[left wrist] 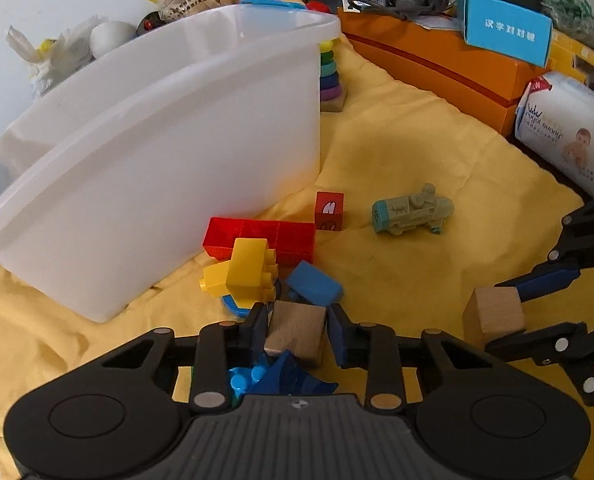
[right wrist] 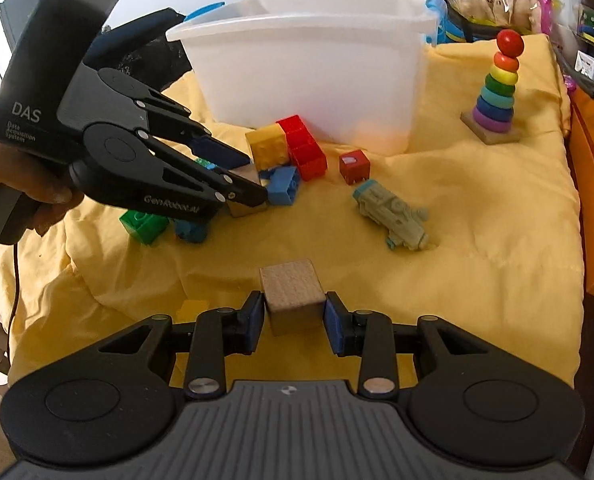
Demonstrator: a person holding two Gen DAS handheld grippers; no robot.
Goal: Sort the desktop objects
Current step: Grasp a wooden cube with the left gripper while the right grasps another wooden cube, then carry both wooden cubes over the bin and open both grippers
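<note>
Right wrist view: white bin (right wrist: pixel 309 80) stands at the back of the yellow cloth (right wrist: pixel 477 208), toy bricks (right wrist: pixel 293 152) piled against its front wall. Left gripper (right wrist: pixel 253 184) has its jaws clamped on a wooden cube (left wrist: pixel 295 330) beside the pile. Right gripper (right wrist: pixel 295 314) has its jaws gripping a second wooden cube (right wrist: pixel 293 290), well apart from the bin, resting on the cloth

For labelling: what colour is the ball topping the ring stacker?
Red; the ball shows best in the right wrist view.
</note>
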